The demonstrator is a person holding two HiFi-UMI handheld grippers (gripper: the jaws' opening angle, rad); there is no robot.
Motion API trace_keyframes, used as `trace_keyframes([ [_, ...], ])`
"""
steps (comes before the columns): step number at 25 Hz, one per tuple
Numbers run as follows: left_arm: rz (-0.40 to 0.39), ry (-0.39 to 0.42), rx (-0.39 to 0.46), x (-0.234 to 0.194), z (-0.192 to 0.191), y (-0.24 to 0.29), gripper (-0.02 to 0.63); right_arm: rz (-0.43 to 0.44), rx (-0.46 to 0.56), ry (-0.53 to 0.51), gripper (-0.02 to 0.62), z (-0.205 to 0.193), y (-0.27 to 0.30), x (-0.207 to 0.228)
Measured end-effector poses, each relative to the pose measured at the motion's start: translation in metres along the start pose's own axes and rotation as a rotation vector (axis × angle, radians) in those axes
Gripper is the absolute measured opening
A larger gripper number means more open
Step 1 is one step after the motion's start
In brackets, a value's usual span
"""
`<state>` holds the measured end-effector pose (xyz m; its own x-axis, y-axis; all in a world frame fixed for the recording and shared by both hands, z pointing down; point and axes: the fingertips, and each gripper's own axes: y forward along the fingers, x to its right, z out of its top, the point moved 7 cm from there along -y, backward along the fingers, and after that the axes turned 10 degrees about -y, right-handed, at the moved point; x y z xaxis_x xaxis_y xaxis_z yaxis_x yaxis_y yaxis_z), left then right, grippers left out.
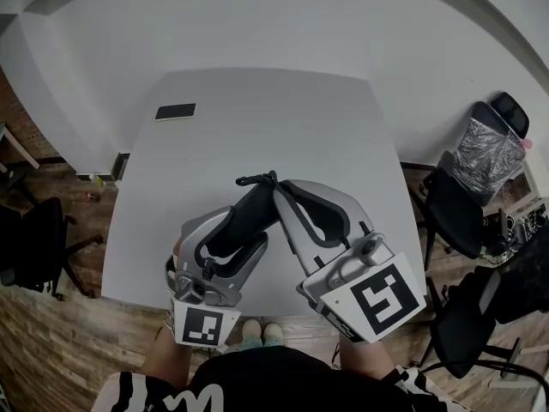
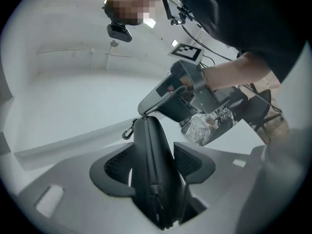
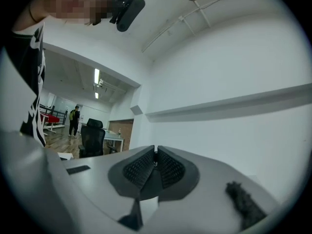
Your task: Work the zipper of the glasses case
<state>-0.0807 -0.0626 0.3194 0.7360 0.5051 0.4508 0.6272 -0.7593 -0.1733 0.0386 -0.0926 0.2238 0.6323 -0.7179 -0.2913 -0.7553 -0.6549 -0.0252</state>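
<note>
I hold the black glasses case (image 1: 247,220) in the air over the grey table (image 1: 266,118). My left gripper (image 1: 244,227) is shut on its body, one pad on each flat side. In the left gripper view the case (image 2: 153,165) stands edge-on between the pads, zipper seam toward the camera, and a small clip (image 2: 128,132) hangs at its far end. My right gripper (image 1: 276,184) meets that far end; its tips (image 2: 144,110) touch the case beside the clip. In the right gripper view its pads (image 3: 168,168) are almost together, pinching a small zipper pull (image 3: 155,164). The case itself is hidden there.
A flat black phone-like slab (image 1: 175,112) lies at the table's far left corner. Black office chairs (image 1: 455,209) and a bin with a plastic liner (image 1: 489,153) stand right of the table, another chair (image 1: 34,239) stands left. A white wall runs behind.
</note>
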Motion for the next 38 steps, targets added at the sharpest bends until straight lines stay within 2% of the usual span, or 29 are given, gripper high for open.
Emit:
trace_keyframes([
  [2, -0.017, -0.001, -0.007, 0.001, 0.004, 0.000, 0.260, 0.010, 0.018, 0.042, 0.025, 0.000, -0.004, 0.004],
  [5, -0.024, 0.054, -0.074, 0.001, 0.004, 0.007, 0.272, 0.072, 0.038, 0.122, 0.023, 0.001, -0.010, 0.008],
  [7, -0.029, 0.040, -0.109, -0.003, 0.007, 0.012, 0.279, 0.105, 0.061, 0.153, 0.023, 0.008, -0.013, 0.007],
  [9, -0.033, 0.027, -0.131, -0.005, 0.009, 0.019, 0.279, 0.122, 0.066, 0.135, 0.025, 0.014, -0.013, 0.003],
  [11, -0.031, 0.047, -0.150, -0.005, 0.009, 0.026, 0.294, 0.130, 0.048, 0.092, 0.025, 0.018, -0.011, -0.002],
  [13, -0.015, 0.044, -0.157, -0.008, 0.011, 0.032, 0.370, 0.127, 0.042, 0.070, 0.023, 0.019, -0.009, -0.007],
  [17, 0.020, 0.008, -0.194, -0.014, 0.012, 0.038, 0.349, 0.126, 0.044, 0.046, 0.023, 0.023, -0.007, -0.017],
  [20, -0.038, -0.046, -0.185, -0.016, 0.011, 0.033, 0.313, 0.113, 0.001, -0.030, 0.023, 0.023, -0.008, -0.022],
  [22, -0.101, -0.111, -0.138, -0.018, 0.013, 0.027, 0.289, 0.160, -0.006, -0.007, 0.023, 0.024, -0.010, -0.021],
  [23, -0.119, -0.119, -0.116, -0.019, 0.014, 0.024, 0.283, 0.197, 0.006, 0.022, 0.023, 0.025, -0.010, -0.020],
  [26, -0.147, -0.088, -0.102, -0.021, 0.015, 0.020, 0.272, 0.271, 0.034, 0.045, 0.025, 0.026, -0.010, -0.017],
  [31, -0.225, -0.062, -0.128, -0.022, 0.010, 0.014, 0.261, 0.287, 0.023, 0.025, 0.025, 0.022, -0.011, -0.013],
  [33, -0.265, -0.041, -0.104, -0.021, 0.011, 0.009, 0.255, 0.241, 0.030, 0.025, 0.025, 0.021, -0.012, -0.007],
  [36, -0.333, -0.021, -0.058, -0.013, 0.014, -0.005, 0.238, -0.007, -0.001, -0.048, 0.002, 0.016, -0.024, 0.030],
  [37, -0.345, -0.034, -0.058, -0.010, 0.014, -0.007, 0.241, -0.031, -0.003, -0.078, 0.002, 0.017, -0.030, 0.040],
  [38, -0.349, -0.053, -0.060, -0.009, 0.014, -0.007, 0.245, -0.003, 0.008, -0.110, 0.002, 0.019, -0.035, 0.044],
])
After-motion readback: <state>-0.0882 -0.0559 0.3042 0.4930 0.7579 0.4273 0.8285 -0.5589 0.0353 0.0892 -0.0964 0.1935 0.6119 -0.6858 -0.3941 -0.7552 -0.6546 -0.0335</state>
